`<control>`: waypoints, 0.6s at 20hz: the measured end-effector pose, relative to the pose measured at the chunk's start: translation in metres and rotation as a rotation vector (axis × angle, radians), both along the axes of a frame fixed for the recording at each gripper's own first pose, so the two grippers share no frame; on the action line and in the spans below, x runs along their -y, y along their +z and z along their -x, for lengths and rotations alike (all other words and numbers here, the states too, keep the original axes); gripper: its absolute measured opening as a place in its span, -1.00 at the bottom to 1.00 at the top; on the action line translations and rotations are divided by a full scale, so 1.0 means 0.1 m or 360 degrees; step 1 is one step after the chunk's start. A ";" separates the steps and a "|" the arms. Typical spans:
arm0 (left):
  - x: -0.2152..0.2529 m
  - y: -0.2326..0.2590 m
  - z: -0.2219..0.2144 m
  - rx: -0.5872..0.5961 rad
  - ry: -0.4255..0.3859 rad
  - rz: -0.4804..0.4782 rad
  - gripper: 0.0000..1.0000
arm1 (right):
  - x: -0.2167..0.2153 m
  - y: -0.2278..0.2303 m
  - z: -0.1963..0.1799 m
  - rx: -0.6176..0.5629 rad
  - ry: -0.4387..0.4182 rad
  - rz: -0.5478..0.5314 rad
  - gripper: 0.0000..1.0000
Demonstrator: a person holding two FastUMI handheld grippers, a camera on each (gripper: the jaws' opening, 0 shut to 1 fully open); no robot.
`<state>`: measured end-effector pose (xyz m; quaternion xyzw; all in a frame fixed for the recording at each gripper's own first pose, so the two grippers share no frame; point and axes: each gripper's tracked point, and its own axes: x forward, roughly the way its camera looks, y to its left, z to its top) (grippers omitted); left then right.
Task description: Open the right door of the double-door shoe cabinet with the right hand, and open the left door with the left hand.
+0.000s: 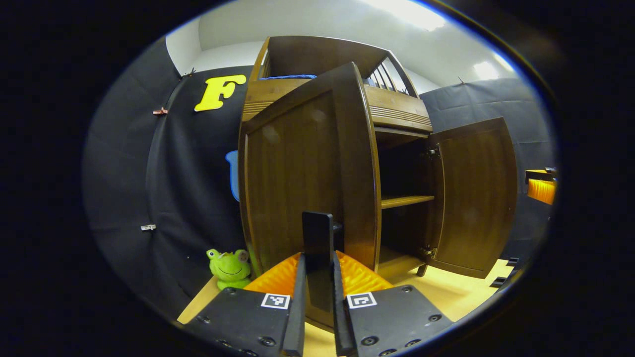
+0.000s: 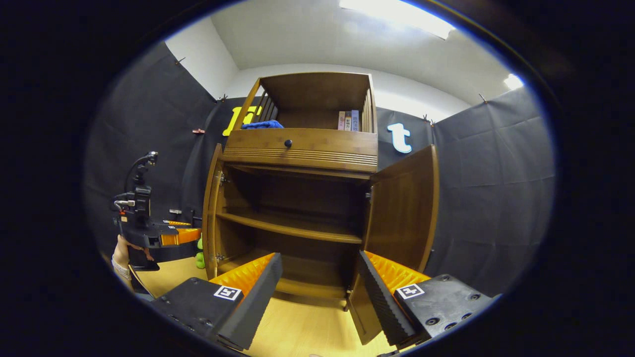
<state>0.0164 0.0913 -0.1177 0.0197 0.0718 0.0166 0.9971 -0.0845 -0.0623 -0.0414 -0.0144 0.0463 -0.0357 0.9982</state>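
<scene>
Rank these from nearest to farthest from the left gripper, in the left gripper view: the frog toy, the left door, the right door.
1. Left door: nearest, straight ahead of the left gripper.
2. Frog toy: on the floor to the left, beside the cabinet.
3. Right door: farthest, swung open on the right.

2 doors (image 2: 404, 208), 1 frog toy (image 1: 229, 268), 2 tools (image 2: 317, 292)

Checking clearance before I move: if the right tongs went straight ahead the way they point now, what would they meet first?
Probably nothing at once: the open right tongs point into the cabinet's open lower bay, so likely its bottom board or the shelf; depth unclear.
</scene>
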 end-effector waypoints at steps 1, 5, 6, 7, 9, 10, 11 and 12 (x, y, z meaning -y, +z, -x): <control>-0.06 0.01 0.06 0.0001 0.0017 -0.0011 -0.47 | -0.05 -0.01 -0.02 0.0000 0.0021 -0.0006 0.97; -0.27 0.05 0.21 0.0019 0.0089 -0.0055 -0.49 | -0.28 -0.03 -0.12 0.0005 0.0109 -0.0035 0.94; -0.31 0.04 0.24 0.0019 0.0103 -0.0063 -0.51 | -0.34 -0.04 -0.14 0.0007 0.0132 -0.0040 0.94; -0.35 0.05 0.28 0.0022 0.0118 -0.0072 -0.53 | -0.40 -0.04 -0.17 0.0010 0.0153 -0.0044 0.94; -0.46 0.06 0.34 0.0021 0.0161 -0.0104 -0.58 | -0.52 -0.04 -0.21 0.0013 0.0190 -0.0050 0.94; -0.53 0.06 0.38 0.0023 0.0190 -0.0127 -0.58 | -0.57 -0.05 -0.23 0.0015 0.0209 -0.0055 0.94; -0.60 0.07 0.41 0.0026 0.0224 -0.0155 -0.60 | -0.63 -0.05 -0.25 0.0016 0.0227 -0.0061 0.94; -0.69 0.10 0.45 0.0038 0.0265 -0.0191 -0.63 | -0.69 -0.04 -0.26 0.0018 0.0245 -0.0068 0.94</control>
